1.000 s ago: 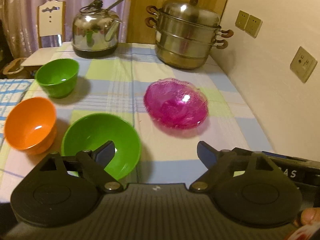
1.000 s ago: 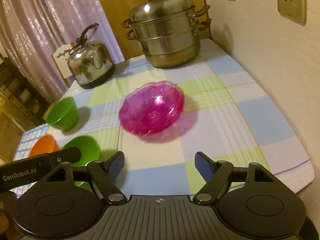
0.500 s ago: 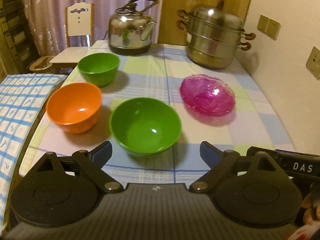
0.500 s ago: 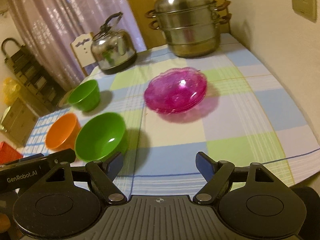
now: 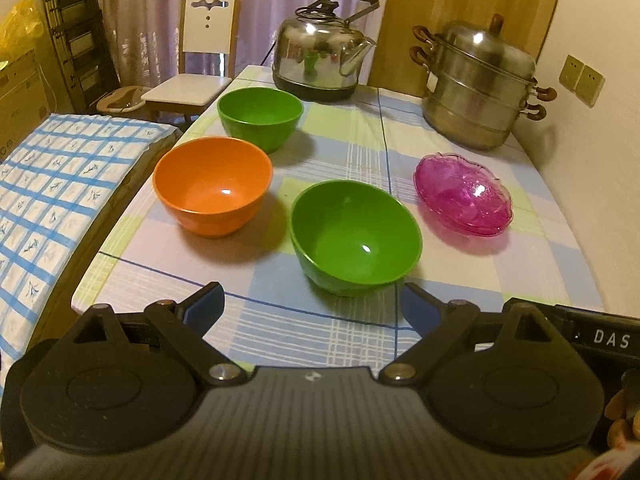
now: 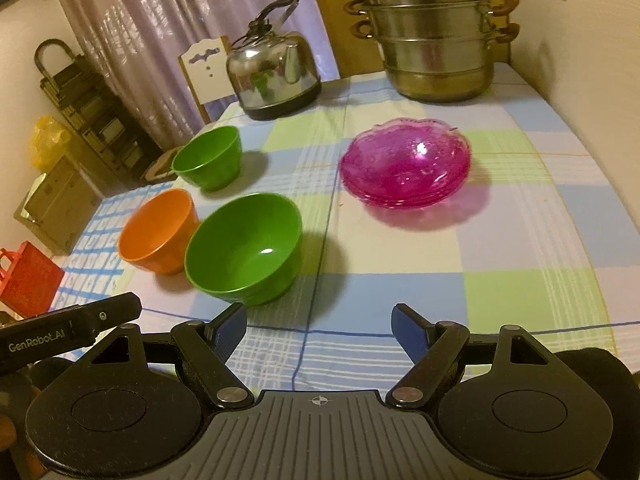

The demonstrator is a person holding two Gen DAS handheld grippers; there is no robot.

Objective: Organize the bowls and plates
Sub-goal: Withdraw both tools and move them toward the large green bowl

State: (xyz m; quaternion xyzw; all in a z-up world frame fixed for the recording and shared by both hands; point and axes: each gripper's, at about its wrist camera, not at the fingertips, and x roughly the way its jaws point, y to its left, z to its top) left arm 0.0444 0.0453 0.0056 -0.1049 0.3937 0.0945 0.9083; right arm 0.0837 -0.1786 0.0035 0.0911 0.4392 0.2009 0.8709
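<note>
1. Both of my grippers have pulled back from the bench [image 5: 448, 148] compared with a second ago: then the left wrist view had the near green bowl right at the left finger, and now all the bowls lie out in front with cloth showing between them and the fingertips.

2. My left gripper [image 5: 311, 304] hovers over the near edge, jaws apart and holding nothing. My right gripper [image 6: 319, 327] is the same: jaws wide apart, nothing between them.

3. What looks done: the pink plates [image 6: 405, 162] sit nested in one stack on the right half of the bench, in front of the steamer pot [image 6: 430, 32]. I cannot count how many are in it.

4. What looks left: the three bowls stand separately, each upright. The near green bowl [image 5: 356, 236] is closest to me, the orange bowl [image 5: 212, 184] is just beside it to the left, and the far green bowl [image 5: 260, 116] stands behind the orange one, near the kettle [image 5: 324, 62].

5. My judgement is that the task is partway along: plates gathered, bowls not yet stacked. The next job is probably nesting the bowls, and the near green bowl is the easiest first reach for either gripper.
</note>
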